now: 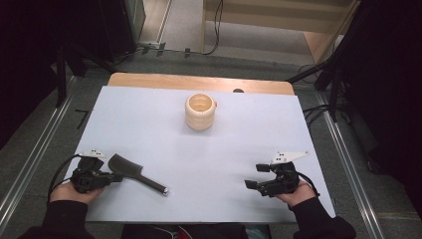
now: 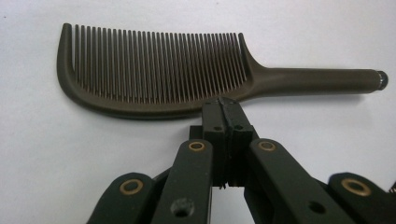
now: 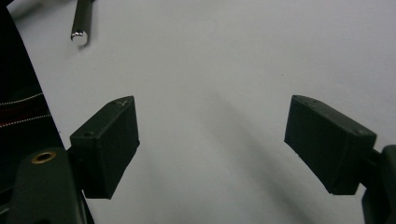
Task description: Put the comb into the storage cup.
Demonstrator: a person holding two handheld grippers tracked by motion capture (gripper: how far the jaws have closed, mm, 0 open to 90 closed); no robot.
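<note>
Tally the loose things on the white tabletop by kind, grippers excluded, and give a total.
Comb: 1
Cream ribbed cup: 1
Total: 2

A table [image 1: 149,79] with a light wooden top stands in the middle of the room, most of it covered by a white sheet [image 1: 149,129]. The floor [image 1: 30,144] around it is grey, metal rails [image 1: 27,159] run along both sides of the table, and black cables [image 1: 216,25] trail across the floor beyond its far edge. Farther back stands a pale wooden unit [image 1: 278,20], while the left and right edges of the room are dark, with black stands [image 1: 62,64] just visible.
</note>
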